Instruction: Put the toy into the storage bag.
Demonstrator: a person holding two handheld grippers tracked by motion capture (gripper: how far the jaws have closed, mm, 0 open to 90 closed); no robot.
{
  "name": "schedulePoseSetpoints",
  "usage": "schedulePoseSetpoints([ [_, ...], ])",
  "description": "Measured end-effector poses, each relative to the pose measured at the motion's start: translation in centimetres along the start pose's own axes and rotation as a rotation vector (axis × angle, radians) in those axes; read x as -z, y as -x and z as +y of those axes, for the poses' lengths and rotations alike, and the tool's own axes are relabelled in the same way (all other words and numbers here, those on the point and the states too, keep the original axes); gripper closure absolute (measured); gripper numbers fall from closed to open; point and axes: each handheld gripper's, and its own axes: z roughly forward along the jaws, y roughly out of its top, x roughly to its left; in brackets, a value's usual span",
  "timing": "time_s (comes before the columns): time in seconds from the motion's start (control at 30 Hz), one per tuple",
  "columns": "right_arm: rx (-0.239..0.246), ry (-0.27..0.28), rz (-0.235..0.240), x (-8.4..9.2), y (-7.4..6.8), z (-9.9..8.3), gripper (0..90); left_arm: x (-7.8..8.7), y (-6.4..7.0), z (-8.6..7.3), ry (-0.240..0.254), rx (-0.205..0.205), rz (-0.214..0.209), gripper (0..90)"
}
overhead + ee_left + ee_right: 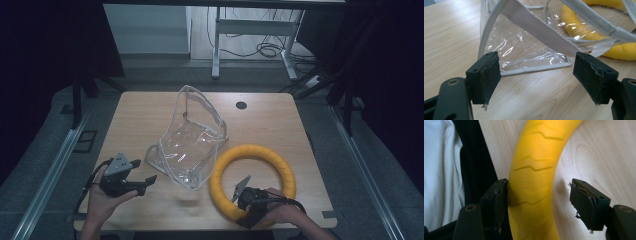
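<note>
A yellow ring (252, 150) lies flat at the table's near right. My right gripper (246, 212) straddles its nearest stretch. In the right gripper view the ring (536, 157) runs up between the jaws of the right gripper (539, 202); the left pad touches it and the right pad stands off, so the jaws are open. A clear plastic bag (192, 140) with grey trim stands at the table's middle. My left gripper (146, 184) is held open just left of the bag's near corner. The left gripper (536, 80) has bare wood between its pads, with the bag (524, 50) and its white strap (536, 27) just beyond.
The wooden table (145, 115) has a dark round hole (241, 105) at the back right. White and dark clothing (439, 170) shows past the table's near edge. A white desk frame (252, 27) and cables stand on the floor behind.
</note>
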Motion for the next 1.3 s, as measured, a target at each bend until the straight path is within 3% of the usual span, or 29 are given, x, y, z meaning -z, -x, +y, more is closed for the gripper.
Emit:
schedulePoseSetpoints([
  [0.37,0.022,-0.062,0.001,-1.0,-0.4,0.8,42.9,-0.3,0.0,-0.1,-0.009,-0.004,-0.003,21.6],
  [0.43,0.030,-0.071,0.018,-0.9,-0.6,1.0,48.9,-0.4,0.1,-0.1,-0.011,-0.005,-0.004,21.6],
  [0.57,0.039,-0.117,0.028,-1.0,-0.5,1.5,49.9,-0.5,0.1,-0.1,-0.014,-0.007,-0.007,21.7],
  [0.77,0.027,-0.093,0.039,-0.8,0.0,1.2,50.6,-0.4,-0.1,-0.1,-0.009,-0.005,0.001,21.8],
  [0.8,0.031,-0.080,0.040,-0.6,0.3,1.1,50.7,-0.3,-0.1,-0.1,-0.010,-0.005,0.002,21.8],
  [0.83,0.003,-0.040,0.060,0.0,0.7,0.9,50.8,-0.3,-0.1,-0.1,-0.008,-0.005,0.002,21.9],
  [0.87,0.003,-0.040,0.060,0.0,0.7,0.9,50.8,-0.3,-0.1,-0.1,-0.007,-0.003,0.001,21.9],
  [0.93,-0.023,0.014,0.100,1.0,1.2,0.6,50.9,-0.3,-0.1,-0.1,-0.007,-0.003,0.001,21.9],
  [1.0,-0.019,0.028,0.108,1.3,1.4,0.5,50.9,-0.3,-0.1,-0.1,-0.007,-0.004,0.003,21.9],
  [1.1,-0.039,0.106,0.115,2.6,1.7,-0.1,51.0,-0.1,-0.1,-0.1,-0.002,-0.002,0.003,21.9],
  [1.3,-0.065,0.190,0.131,4.2,2.2,-0.8,51.1,0.0,-0.2,-0.2,0.000,-0.002,0.006,21.9],
])
